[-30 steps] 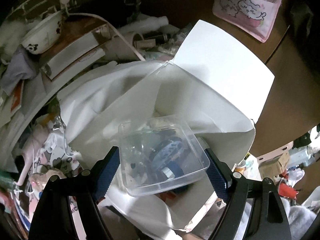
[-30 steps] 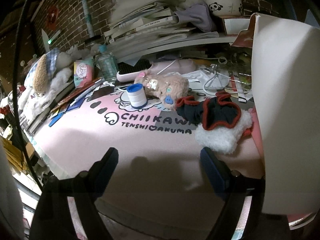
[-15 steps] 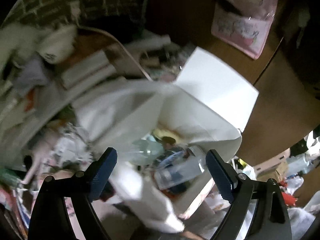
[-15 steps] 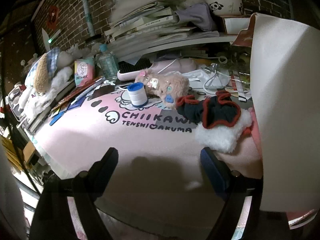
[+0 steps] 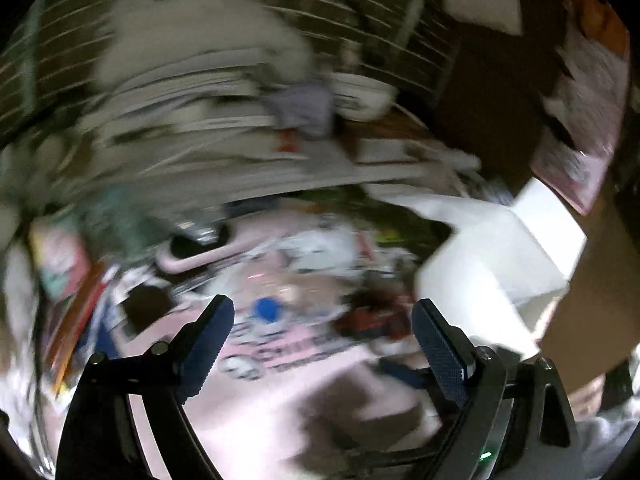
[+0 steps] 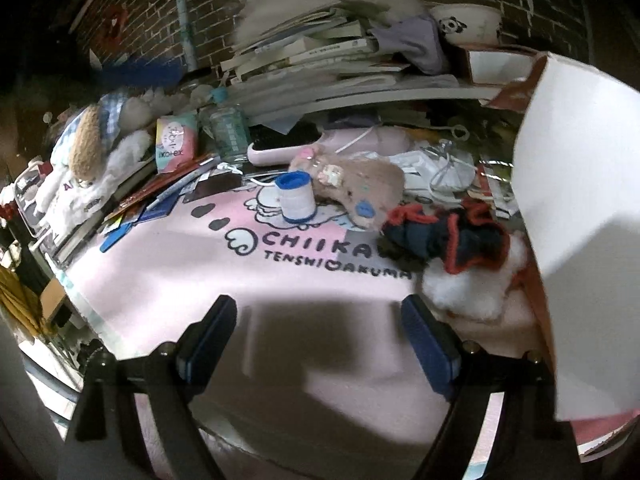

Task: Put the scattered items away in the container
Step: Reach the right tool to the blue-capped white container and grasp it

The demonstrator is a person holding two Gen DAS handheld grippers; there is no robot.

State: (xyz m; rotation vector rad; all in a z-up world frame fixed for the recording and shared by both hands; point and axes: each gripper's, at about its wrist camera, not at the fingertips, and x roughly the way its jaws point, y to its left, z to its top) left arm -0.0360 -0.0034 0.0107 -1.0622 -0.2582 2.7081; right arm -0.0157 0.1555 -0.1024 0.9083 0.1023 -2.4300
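Observation:
The white paper bag [image 6: 576, 216] stands at the right edge of the pink mat [image 6: 192, 272]; it also shows, blurred, in the left wrist view as the white bag [image 5: 492, 264]. On the mat lie a blue-capped white roll [image 6: 295, 197], a beige plush toy [image 6: 360, 188] and a dark cloth with red trim [image 6: 448, 236] on white fluff. My right gripper [image 6: 316, 344] hovers open and empty over the mat's near part. My left gripper [image 5: 324, 344] is open and empty too, its view smeared, with the blue roll [image 5: 267, 310] ahead of it.
Stacked books [image 6: 320, 56], a panda bowl [image 6: 466, 20], a water bottle [image 6: 230, 132], a tissue pack [image 6: 176, 144] and soft toys [image 6: 92, 148] crowd the back and left. Cards and papers [image 6: 152, 204] litter the mat's left edge. A brick wall rises behind.
My left gripper let go of the clear plastic box into the white bag, then swung left toward the mat, blurring its view. The right gripper barely moved.

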